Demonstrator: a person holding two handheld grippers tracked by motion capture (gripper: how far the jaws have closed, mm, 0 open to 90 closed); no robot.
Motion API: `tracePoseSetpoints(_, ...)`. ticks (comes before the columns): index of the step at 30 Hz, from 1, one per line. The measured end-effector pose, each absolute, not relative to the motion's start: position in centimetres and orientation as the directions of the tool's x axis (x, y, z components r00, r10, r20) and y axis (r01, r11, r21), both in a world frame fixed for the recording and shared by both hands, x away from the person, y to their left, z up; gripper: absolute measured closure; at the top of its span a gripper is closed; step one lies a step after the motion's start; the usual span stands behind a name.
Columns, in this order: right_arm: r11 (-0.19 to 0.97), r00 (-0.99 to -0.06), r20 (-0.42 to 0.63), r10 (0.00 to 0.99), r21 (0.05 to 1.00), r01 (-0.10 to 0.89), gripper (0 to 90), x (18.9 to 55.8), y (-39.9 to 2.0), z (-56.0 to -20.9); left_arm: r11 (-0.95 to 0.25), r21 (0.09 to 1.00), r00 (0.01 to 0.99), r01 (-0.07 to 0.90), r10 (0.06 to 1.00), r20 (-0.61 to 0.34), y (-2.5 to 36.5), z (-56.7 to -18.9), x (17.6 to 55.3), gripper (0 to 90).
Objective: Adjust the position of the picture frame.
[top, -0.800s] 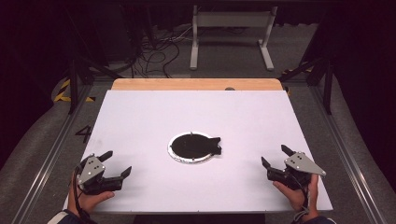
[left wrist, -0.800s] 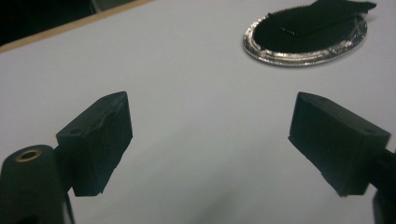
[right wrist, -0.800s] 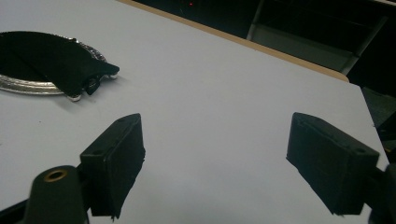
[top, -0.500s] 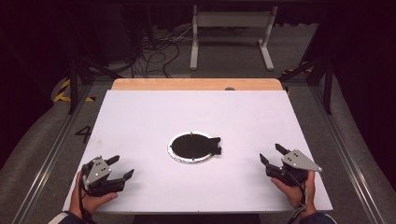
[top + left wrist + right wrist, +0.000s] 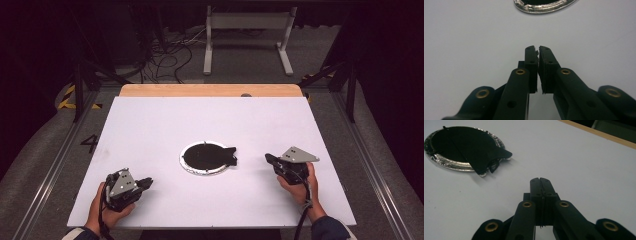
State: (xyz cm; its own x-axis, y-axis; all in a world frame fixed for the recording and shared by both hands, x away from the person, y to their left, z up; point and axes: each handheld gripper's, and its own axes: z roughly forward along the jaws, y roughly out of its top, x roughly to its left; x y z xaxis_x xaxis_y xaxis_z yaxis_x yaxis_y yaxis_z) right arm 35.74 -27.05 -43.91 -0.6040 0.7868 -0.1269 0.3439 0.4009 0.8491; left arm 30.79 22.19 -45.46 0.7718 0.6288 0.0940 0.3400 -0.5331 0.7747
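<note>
My left gripper [image 5: 144, 183] sits at the near left of the white table [image 5: 150, 125], hand wrapped round it, jaws pointing right toward the middle. Jaws together, nothing between them; in the left gripper view [image 5: 538, 50] the pads meet with only a hairline seam showing. They hang just over bare tabletop, not touching anything I can make out.

Centre of the table: a round shiny metal plate [image 5: 186, 162] with a black cloth [image 5: 207, 155] lying in it. The cloth covers nearly all of the plate's inside, leaving only the silver rim showing. One corner of the cloth spills over the rim on the right side and pokes out onto the table. In the right gripper view the plate [image 5: 441, 161] is at upper left and the cloth [image 5: 471, 147] shows a fold line across it, its overhanging tip curled at the edge.

My right gripper [image 5: 269, 159] is at the near right, jaws pointing left at the plate, near the cloth's overhanging corner but apart from it. Jaws pressed together, empty; the right gripper view [image 5: 541, 180] shows them flush.

Wooden strip [image 5: 210, 90] runs along the table's far edge.
</note>
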Motion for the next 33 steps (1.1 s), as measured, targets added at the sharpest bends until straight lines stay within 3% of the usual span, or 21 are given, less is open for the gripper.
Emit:
tracePoseSetpoints(9, 0.425, -0.682, -0.108, 0.723, 0.849, 0.315, 90.0, 39.1, -23.0, -43.9, -0.555, 0.759, 0.809, 0.341, 0.585, 0.064, 19.8, -45.4, 32.8, 89.8)
tracePoseSetpoints(19, 0.334, -0.644, 0.004, 0.765, 0.853, 0.402, 90.0, 42.1, -21.3, -44.5, -0.607, 0.731, 0.859, 0.31, 0.508, 0.057, 15.8, -46.0, 34.5, 90.0)
tracePoseSetpoints(27, 0.397, -0.628, -0.052, 0.776, 0.815, 0.423, 90.0, 43.0, -20.2, -45.5, -0.63, 0.724, 0.894, 0.279, 0.446, 0.044, 12.9, -46.5, 35.4, 89.9)
tracePoseSetpoints(33, 0.439, -0.635, -0.095, 0.767, 0.799, 0.41, 90.0, 43.2, -19.0, -45.6, -0.626, 0.725, 0.89, 0.287, 0.455, 0.041, 12.5, -46.6, 35.7, 89.9)
